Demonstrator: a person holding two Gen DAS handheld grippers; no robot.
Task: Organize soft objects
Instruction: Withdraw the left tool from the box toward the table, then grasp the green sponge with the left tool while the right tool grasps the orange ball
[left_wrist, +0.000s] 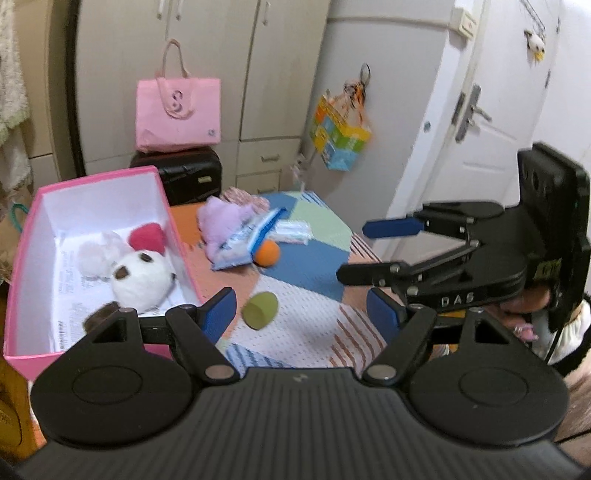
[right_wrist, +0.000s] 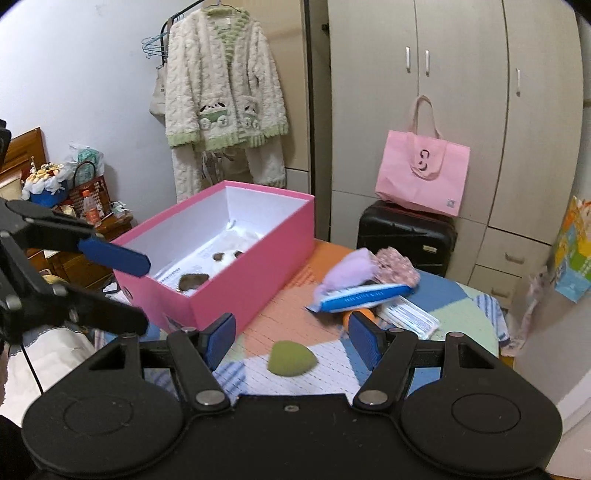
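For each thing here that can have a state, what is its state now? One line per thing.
left gripper: open, empty
right gripper: open, empty
pink box: lid off, white plush toy inside
green sponge: loose on the table
orange ball: on the table, outside the box
purple plush: on the table, outside the box
wardrobe doors: closed
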